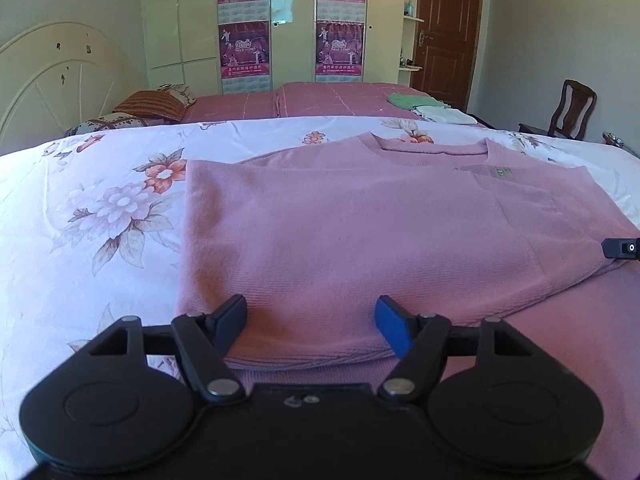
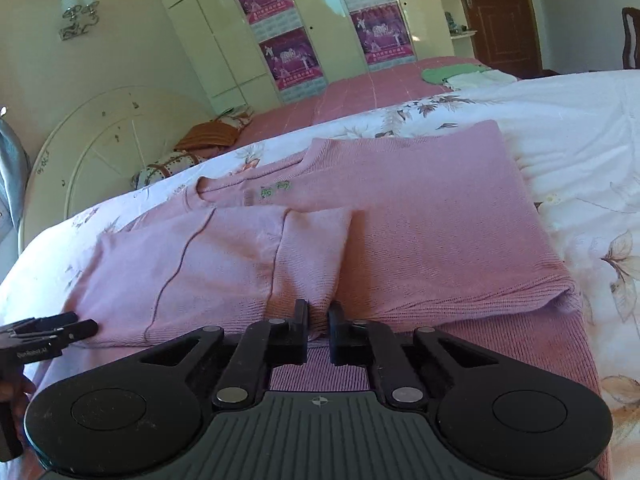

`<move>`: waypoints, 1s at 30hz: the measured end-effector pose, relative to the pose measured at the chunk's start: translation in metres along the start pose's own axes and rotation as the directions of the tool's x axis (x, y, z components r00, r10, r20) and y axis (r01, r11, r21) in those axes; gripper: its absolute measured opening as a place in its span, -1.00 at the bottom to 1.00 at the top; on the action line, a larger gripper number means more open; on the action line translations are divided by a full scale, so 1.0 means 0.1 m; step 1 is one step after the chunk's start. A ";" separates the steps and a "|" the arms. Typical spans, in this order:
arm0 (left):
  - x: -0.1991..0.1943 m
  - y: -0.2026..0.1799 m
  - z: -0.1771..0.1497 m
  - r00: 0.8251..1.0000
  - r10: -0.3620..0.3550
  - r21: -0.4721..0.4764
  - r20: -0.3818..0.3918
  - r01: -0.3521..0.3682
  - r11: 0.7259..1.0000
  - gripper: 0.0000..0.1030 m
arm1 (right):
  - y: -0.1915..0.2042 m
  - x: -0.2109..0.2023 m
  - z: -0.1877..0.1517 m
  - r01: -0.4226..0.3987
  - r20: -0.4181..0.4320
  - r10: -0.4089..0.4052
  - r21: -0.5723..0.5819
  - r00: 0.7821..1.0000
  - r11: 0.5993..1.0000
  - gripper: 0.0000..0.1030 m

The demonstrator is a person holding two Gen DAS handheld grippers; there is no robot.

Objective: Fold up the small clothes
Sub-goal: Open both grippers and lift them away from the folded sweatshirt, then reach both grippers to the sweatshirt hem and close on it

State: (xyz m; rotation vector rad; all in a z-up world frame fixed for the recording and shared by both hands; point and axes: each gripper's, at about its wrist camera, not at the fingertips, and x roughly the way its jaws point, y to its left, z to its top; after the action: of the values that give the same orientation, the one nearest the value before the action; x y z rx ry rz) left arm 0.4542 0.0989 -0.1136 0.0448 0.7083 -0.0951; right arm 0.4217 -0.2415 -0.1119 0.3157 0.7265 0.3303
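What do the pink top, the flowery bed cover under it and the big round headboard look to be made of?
Pink top: a soft knit, probably cotton or wool blend; fine ribbed rows show, matte.
Bed cover: thin woven printed cloth, smooth with a faint sheen.
Headboard: seemingly cream-painted wood; dark chips show in the paint.

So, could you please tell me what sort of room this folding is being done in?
Almost certainly a home bedroom: the pink sweater lies on a bed with a floral quilt, a cream headboard stands behind it, and a tall wardrobe lines the far wall.
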 end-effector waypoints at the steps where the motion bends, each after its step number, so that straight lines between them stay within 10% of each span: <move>1: -0.02 -0.04 0.01 1.000 -0.008 0.003 0.007 0.008 1.000 0.36 | 0.02 -0.01 0.03 0.024 0.011 -0.024 -0.011 1.000 1.000 -0.75; 4: 0.02 -0.24 0.00 0.999 -0.044 0.002 0.009 0.044 0.999 0.37 | 0.08 -0.14 0.11 0.075 0.091 -0.070 -0.057 0.993 0.996 -0.56; 10: 0.03 -0.36 0.00 1.000 0.025 -0.050 0.010 -0.025 0.998 0.43 | 0.26 0.09 -0.01 0.019 -0.010 -0.021 -0.223 1.000 0.975 -0.57; 30: -0.13 -0.45 -0.08 0.990 0.126 -0.060 -0.061 -0.129 0.990 0.50 | 0.19 -0.07 -0.01 -0.009 -0.030 0.002 -0.233 1.000 0.972 -0.56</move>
State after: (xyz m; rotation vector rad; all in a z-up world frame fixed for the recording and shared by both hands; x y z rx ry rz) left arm 0.4339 0.0556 -0.1116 0.0321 0.7631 0.0514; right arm 0.4130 -0.2274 -0.1012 0.0899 0.7079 0.4222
